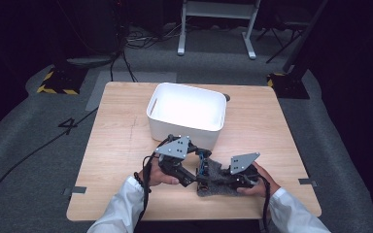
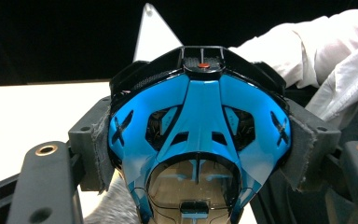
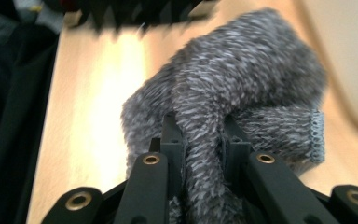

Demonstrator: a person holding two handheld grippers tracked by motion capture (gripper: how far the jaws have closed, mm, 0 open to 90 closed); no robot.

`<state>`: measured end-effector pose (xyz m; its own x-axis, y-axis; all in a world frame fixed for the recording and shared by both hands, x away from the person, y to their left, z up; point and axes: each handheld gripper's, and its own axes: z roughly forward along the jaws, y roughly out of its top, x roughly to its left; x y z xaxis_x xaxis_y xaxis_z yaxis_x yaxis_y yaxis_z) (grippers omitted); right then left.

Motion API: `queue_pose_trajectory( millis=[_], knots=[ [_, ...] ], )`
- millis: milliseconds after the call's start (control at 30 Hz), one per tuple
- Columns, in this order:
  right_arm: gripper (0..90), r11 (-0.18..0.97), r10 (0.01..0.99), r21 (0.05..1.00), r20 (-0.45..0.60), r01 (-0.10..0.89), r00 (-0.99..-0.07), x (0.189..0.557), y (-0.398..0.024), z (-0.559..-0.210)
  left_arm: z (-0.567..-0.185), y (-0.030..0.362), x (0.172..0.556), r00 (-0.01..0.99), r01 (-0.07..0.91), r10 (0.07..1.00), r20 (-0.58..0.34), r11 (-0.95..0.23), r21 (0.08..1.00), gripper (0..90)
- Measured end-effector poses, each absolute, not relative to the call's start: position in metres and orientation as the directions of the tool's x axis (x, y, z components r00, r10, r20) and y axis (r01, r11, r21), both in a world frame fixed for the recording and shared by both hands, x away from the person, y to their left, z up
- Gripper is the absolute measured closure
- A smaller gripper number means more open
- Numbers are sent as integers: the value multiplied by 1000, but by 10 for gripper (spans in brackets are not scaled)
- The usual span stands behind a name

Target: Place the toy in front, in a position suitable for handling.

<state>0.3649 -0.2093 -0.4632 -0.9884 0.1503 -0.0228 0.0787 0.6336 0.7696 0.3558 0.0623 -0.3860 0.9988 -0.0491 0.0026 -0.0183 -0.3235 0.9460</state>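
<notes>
- The left gripper point(image 1: 200, 167) is clamped on a blue and black helmet-shaped object with a smoky visor point(image 2: 198, 154). In the left gripper view its padded jaws press both flanks of the shell, near its widest part.
- From above, that object hangs at the near middle of the wooden table point(image 1: 121, 145), just over the left edge of a grey fuzzy cloth point(image 1: 218, 177).
- The white bin point(image 1: 187, 114) stands just behind both hands, open side up, and I can see nothing inside it.
- The right gripper point(image 3: 200, 140) is pinched on a bunched fold of the cloth; the pile bulges up between its jaws in the right gripper view.
- My reading: the object is being parted from the cloth, or wrapped in it; I cannot tell which.
- To do it well, I'd keep the left squeeze steady on the smooth shell, since a curved shell could slip out of the pads.
- The right hand point(image 1: 252, 182) should hold the cloth low on the table while the object moves clear.
- If the bin is the goal, carry the object over the near rim, not into it.
- Count: one helmet-shaped object, one cloth, one bin, one table, two grippers.
</notes>
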Motion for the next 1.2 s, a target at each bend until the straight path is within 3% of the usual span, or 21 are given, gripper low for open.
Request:
queue_pose_trajectory(
  millis=[233, 600, 967, 1200],
  knots=[
    [764, 495, 191, 867, -41, 60, -981, 362, -224, -435, -395, 52, 356, 996, -10, -81, -21, -364, 931, 257],
    [764, 471, 170, 881, -46, 40, -984, 358, -218, -432, -399, 40, 353, 991, -27, -131, -27, -400, 916, 257],
    [764, 599, 106, 800, -26, 43, -994, 359, -208, -455, -393, 55, 358, 999, -19, -39, 4, -371, 928, 257],
    [764, 648, 84, 760, -2, 53, -996, 357, -203, -466, -388, 62, 362, 994, -5, 99, 44, -363, 932, 257]
  ],
)
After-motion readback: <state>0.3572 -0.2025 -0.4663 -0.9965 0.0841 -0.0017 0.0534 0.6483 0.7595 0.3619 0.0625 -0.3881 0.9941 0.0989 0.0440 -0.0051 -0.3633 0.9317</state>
